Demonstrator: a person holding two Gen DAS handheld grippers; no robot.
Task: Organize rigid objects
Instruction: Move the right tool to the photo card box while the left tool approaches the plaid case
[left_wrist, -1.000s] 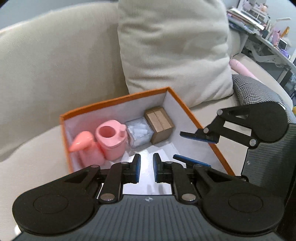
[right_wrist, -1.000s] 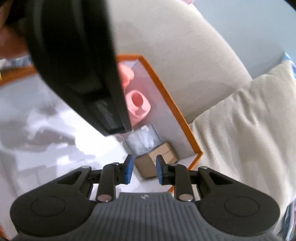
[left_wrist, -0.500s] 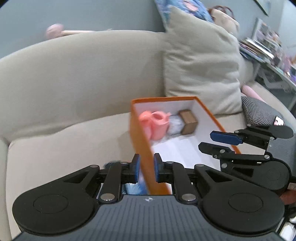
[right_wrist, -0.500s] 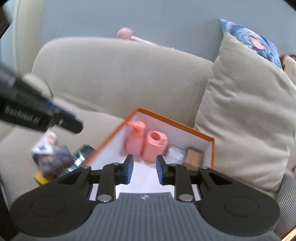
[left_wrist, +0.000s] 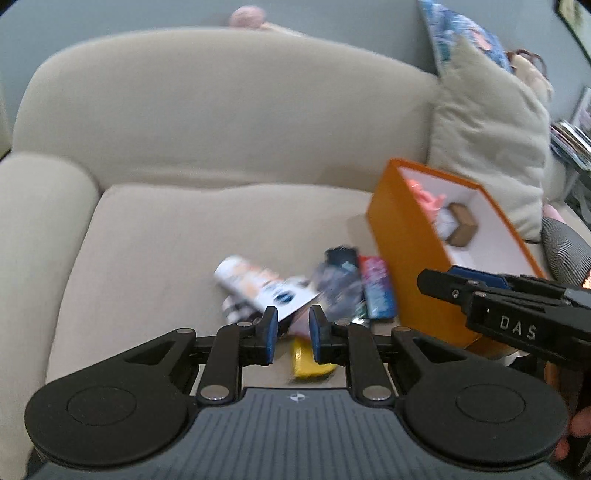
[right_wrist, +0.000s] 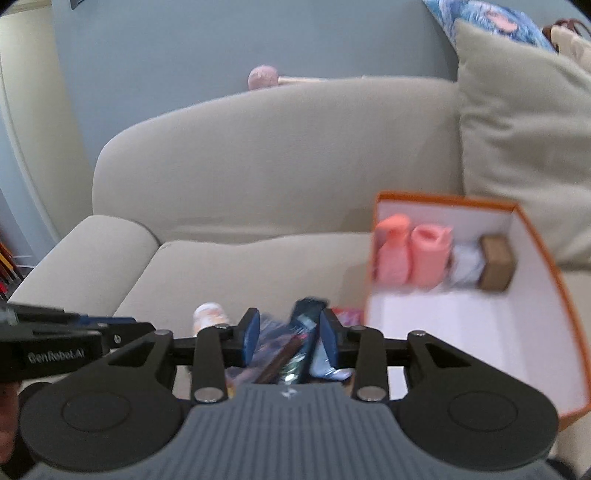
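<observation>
Swung away from the orange box (left_wrist: 413, 258) toward the pile of packets (left_wrist: 332, 288) on the sofa (left_wrist: 184, 236); left tool (left_wrist: 291, 332) narrowly open and empty, right tool (right_wrist: 290, 341) wider, empty

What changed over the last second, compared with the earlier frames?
Both grippers pulled out of the orange box and swung left over the loose pile on the sofa seat. Left gripper and right gripper are open, holding nothing. Box contents unchanged.
</observation>
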